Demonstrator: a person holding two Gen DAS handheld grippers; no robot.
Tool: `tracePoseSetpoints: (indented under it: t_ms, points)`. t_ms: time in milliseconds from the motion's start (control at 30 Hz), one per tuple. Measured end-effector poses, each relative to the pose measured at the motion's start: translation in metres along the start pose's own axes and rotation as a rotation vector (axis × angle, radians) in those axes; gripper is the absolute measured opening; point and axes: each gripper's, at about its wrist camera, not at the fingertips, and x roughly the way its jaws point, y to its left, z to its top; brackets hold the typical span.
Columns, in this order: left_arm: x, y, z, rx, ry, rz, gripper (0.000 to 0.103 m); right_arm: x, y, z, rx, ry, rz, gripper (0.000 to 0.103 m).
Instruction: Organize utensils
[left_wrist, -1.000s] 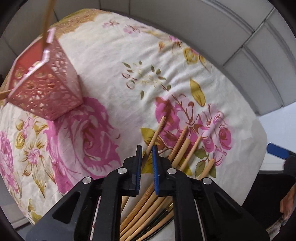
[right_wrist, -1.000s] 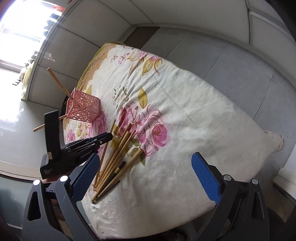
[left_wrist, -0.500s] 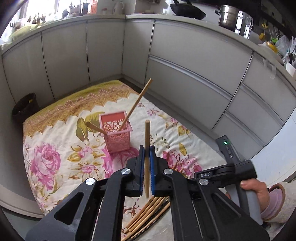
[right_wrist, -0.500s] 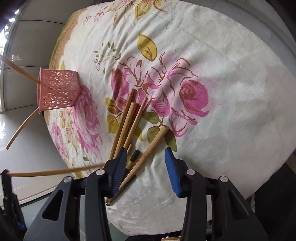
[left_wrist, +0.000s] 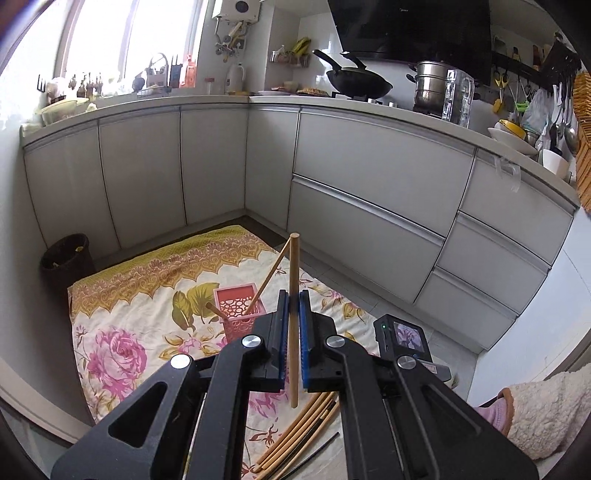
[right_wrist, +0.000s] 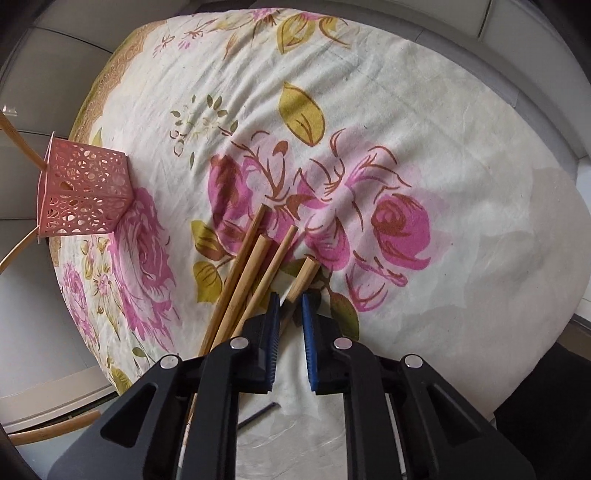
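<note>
Above the floral cloth (left_wrist: 122, 302), the left claw (left_wrist: 291, 325) grips one chopstick (left_wrist: 293, 295) upright, short of the pink holder (left_wrist: 240, 310); dropping it in comes next. Below, the right claw (right_wrist: 290, 314), narrowed but apparently not clamped, straddles a lying chopstick (right_wrist: 303, 275); closing follows.

Left wrist level, high; right downward, near; both share cloth (right_wrist: 424, 110), probably floor-level.

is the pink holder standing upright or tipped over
Upright. The pink holder stands on its base on the floral cloth, open top up, with two chopsticks leaning out of it.
</note>
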Motion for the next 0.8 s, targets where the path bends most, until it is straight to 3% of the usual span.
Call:
tracePoseSetpoints:
  t_ms: [167, 367, 533, 667, 700, 800]
  points:
    - [-0.010, 0.001, -0.002, -0.013, -0.021, 0.006, 0.005, -0.022, -0.019, 0.010, -0.004, -0.074, 0.023, 0.011]
    - [-0.019, 0.003, 0.001, -0.039, -0.066, 0.012, 0.005, -0.090, -0.017, 0.006, -0.124, -0.320, 0.148, 0.009]
    - [-0.026, 0.002, 0.003, -0.055, -0.087, 0.020, 0.005, -0.144, 0.009, -0.023, -0.317, -0.527, 0.235, 0.007]
    - [-0.026, 0.003, 0.003, -0.067, -0.084, 0.013, 0.005, -0.175, 0.022, -0.051, -0.465, -0.632, 0.262, 0.007]
    - [-0.025, 0.002, 0.002, -0.069, -0.083, 0.016, 0.005, -0.181, 0.025, -0.057, -0.495, -0.653, 0.268, 0.000]
    - [-0.023, 0.002, 0.002, -0.078, -0.083, 0.016, 0.005, -0.196, 0.030, -0.075, -0.560, -0.698, 0.276, 0.001]
